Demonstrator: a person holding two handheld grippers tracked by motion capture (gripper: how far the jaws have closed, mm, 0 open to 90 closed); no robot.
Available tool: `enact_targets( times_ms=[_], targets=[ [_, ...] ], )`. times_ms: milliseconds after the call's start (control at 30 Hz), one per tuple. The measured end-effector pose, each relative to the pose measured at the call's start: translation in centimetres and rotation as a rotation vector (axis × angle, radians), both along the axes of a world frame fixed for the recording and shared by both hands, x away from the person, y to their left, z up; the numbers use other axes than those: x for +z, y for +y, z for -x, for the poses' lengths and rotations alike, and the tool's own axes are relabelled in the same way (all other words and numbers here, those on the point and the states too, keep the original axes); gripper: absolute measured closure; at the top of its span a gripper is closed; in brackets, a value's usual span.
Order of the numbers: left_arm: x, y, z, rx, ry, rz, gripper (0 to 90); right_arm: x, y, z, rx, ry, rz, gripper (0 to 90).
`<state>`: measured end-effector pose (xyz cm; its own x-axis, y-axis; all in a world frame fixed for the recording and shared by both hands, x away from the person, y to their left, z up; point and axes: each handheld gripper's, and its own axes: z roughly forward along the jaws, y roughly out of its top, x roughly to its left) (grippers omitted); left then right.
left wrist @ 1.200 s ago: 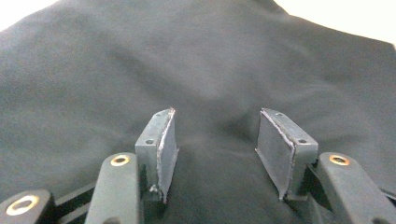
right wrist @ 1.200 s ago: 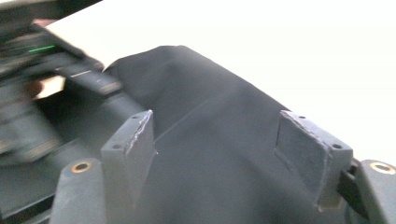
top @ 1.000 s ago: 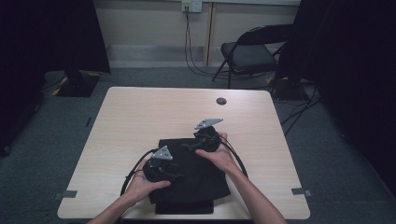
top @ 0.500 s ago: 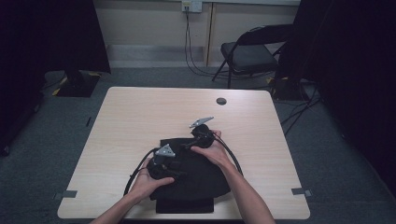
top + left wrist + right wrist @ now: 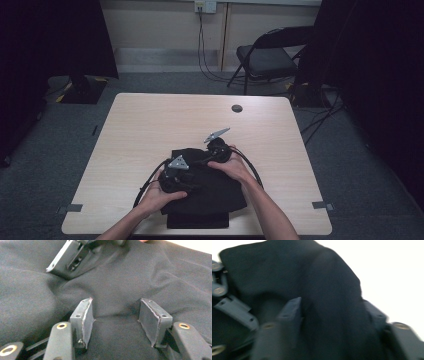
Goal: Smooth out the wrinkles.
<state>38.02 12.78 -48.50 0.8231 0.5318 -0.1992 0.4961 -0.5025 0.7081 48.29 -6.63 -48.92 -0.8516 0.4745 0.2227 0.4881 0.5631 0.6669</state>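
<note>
The black garment (image 5: 205, 192) lay bunched at the near edge of the tabletop (image 5: 150, 125), roughly in the middle of that edge, with part of it hanging over the front. In the left gripper view its dark cloth (image 5: 150, 277) spread under and beyond my left tool (image 5: 115, 315), whose jaws stood apart with their tips pressed down into the fabric and a low fold of it lying between them; I could not see the pads squeezing it. In the high view that left tool (image 5: 175, 175) sat on the garment's left part, held in the left hand (image 5: 160, 197). The right tool (image 5: 217, 150) rested at the garment's far edge, just beside the left one, under the right hand (image 5: 232, 167). In the right gripper view the picture was blurred, but a thick ridge of the cloth (image 5: 332, 290) rose between the right tool's (image 5: 334, 315) jaws, which had just been closing around it; whether the pads already pinched it I could not tell. The pale tabletop showed bright beyond that ridge. Farther off, a small dark round disc (image 5: 237, 108) sat near the tabletop's far edge, and a black folding chair (image 5: 270, 55) stood on the grey carpet behind it.
</note>
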Motion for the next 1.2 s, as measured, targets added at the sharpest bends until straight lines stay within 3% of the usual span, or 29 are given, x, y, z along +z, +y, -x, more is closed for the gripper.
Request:
enact_targets(
  times_ms=[133,267,367,533,733,1200],
  targets=[
    [0.0,0.0,0.0,0.001,0.000,0.002,44.9,0.0,-0.6,-0.1,0.032,0.046,-0.028,62.5],
    [0.0,0.0,0.0,0.004,-0.004,0.002,45.7,0.6,-0.7,0.1,0.049,0.032,-0.037,71.0],
    [0.0,0.1,0.0,0.004,-0.006,0.004,46.3,1.4,-0.7,0.6,0.052,0.007,-0.044,72.7],
    [-0.2,0.1,0.0,0.011,-0.025,0.011,48.5,3.3,-1.0,1.7,0.073,-0.043,-0.103,74.8],
    [-0.4,0.2,-0.4,0.027,-0.046,0.030,50.0,4.8,-1.1,3.0,0.106,-0.077,-0.125,77.1],
    [-0.1,-0.1,-0.7,-0.001,-0.061,0.009,49.8,5.1,-1.4,3.3,0.109,-0.087,-0.135,78.0]
  ],
)
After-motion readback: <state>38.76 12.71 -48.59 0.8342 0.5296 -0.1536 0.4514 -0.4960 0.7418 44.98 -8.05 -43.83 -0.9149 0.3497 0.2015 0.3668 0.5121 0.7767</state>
